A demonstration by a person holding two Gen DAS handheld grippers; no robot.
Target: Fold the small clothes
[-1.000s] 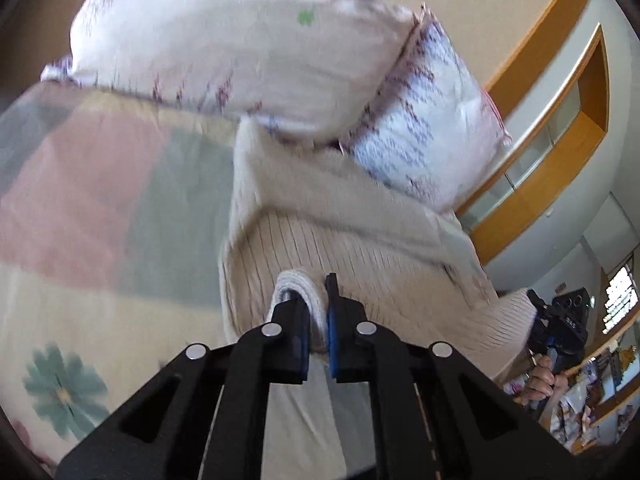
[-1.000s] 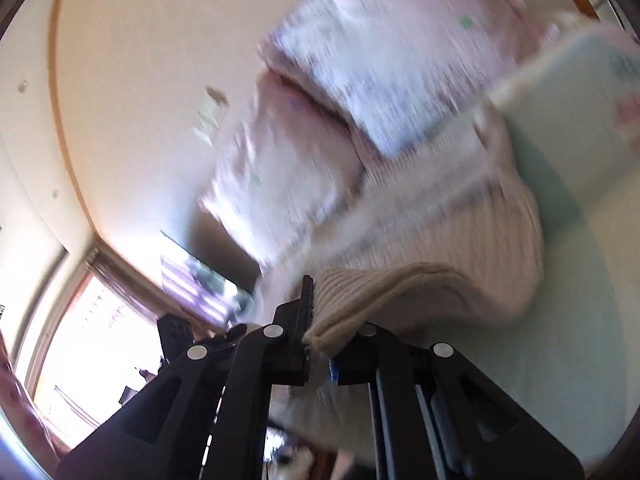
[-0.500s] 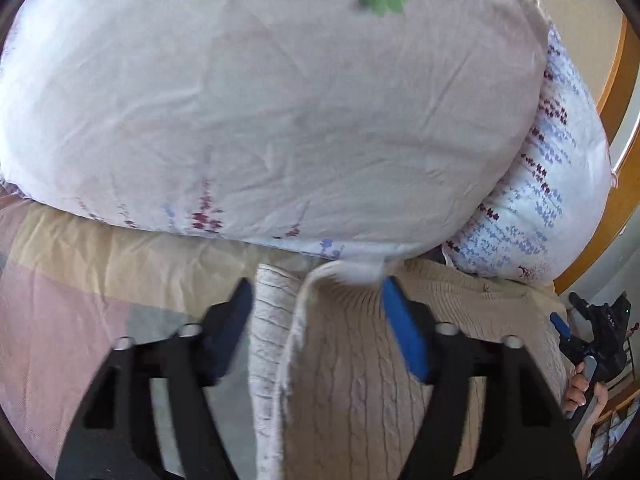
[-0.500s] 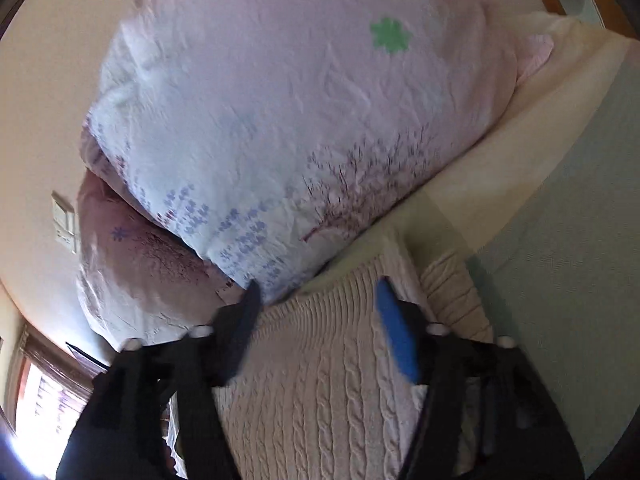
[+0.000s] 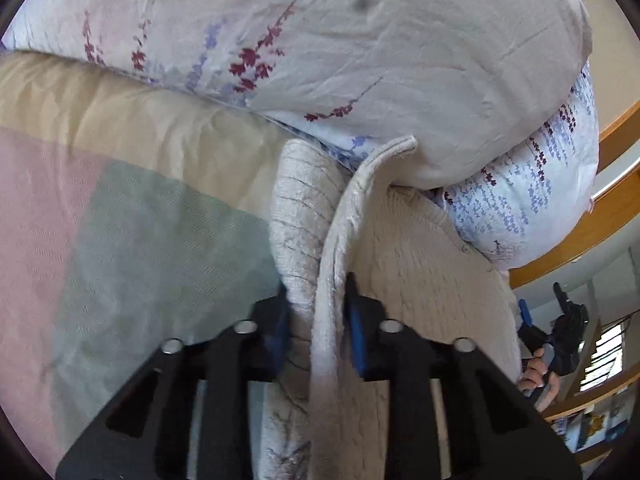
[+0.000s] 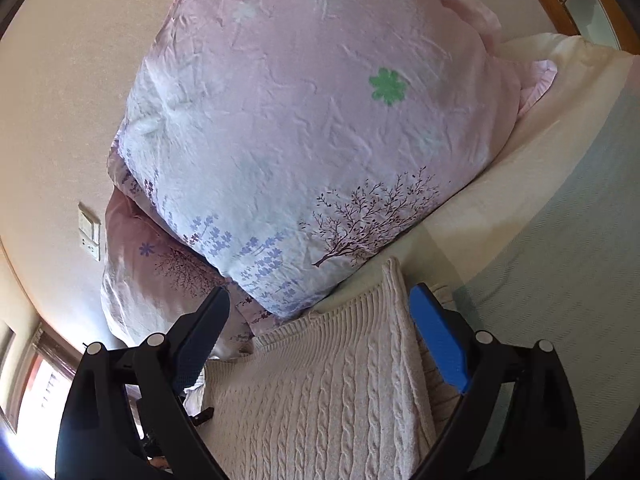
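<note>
Sweater [image 6: 320, 392]: cream, cable-knit with ribbed edge. Front pillow [image 6: 304, 128]: pale pink fading to white, one green flower, dark branching-tree print, lilac flower sprigs (maroon sprigs in left wrist view). Rear pillow [image 6: 152, 280]: dusty pink, same tree motif, one lilac flower. Bedspread [image 5: 132, 248]: blocks of tan, pink, grey-green. Right gripper [image 6: 316, 328]: black frame, blue pads. Wall [image 6: 60, 100]: beige.

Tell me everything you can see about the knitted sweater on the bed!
The sweater is cream, thick and woolly, with rope-like cable stitches and a ribbed part. It lies folded on the blanket, its far edge tucked against the flowery pillow. The left claw is closed on a raised fold of it. The right claw is wide open above it, holding nothing.
</note>
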